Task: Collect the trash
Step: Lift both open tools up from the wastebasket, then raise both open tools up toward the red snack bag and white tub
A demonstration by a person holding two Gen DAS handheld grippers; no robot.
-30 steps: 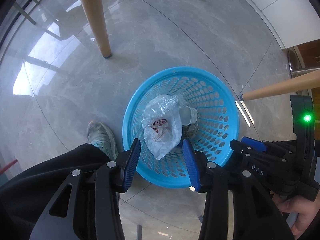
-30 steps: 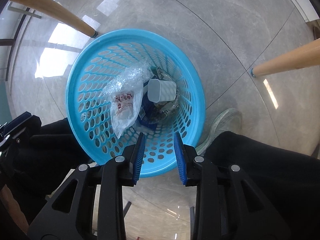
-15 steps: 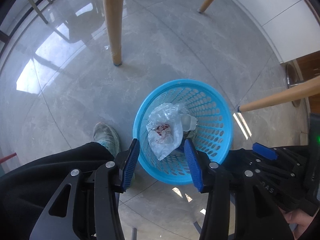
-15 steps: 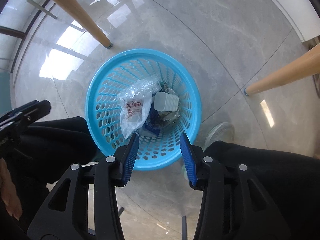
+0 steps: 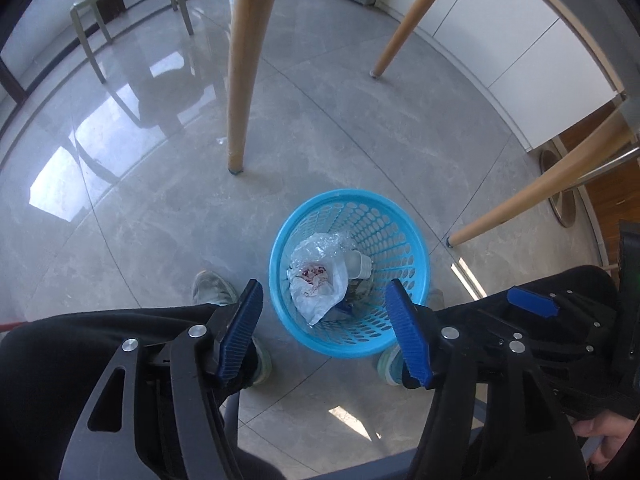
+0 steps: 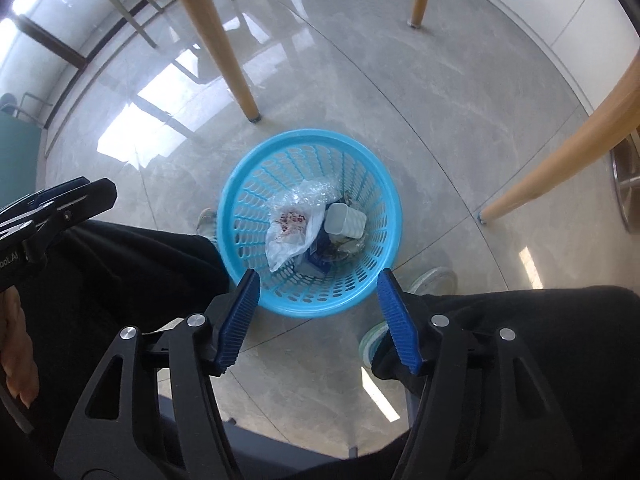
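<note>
While both grippers hang high over the floor and point steeply down, the blue perforated wastebasket stands on the grey tile floor between the person's two shoes, with trash lying inside it. The left gripper has just been opening its jaws; they stand wide apart with nothing between the blue pads, only the basket seen far below through the gap. The right gripper has likewise just been opening, and its jaws are spread and empty. In the basket a crumpled clear plastic bag with red print lies against the near-left wall, a white plastic cup lies on its side just beside it, and darker wrappers sit underneath, too jumbled to tell apart. Black trouser legs fill the lower part of both views. Three wooden table legs rise from the floor around the basket, well apart from it.
</note>
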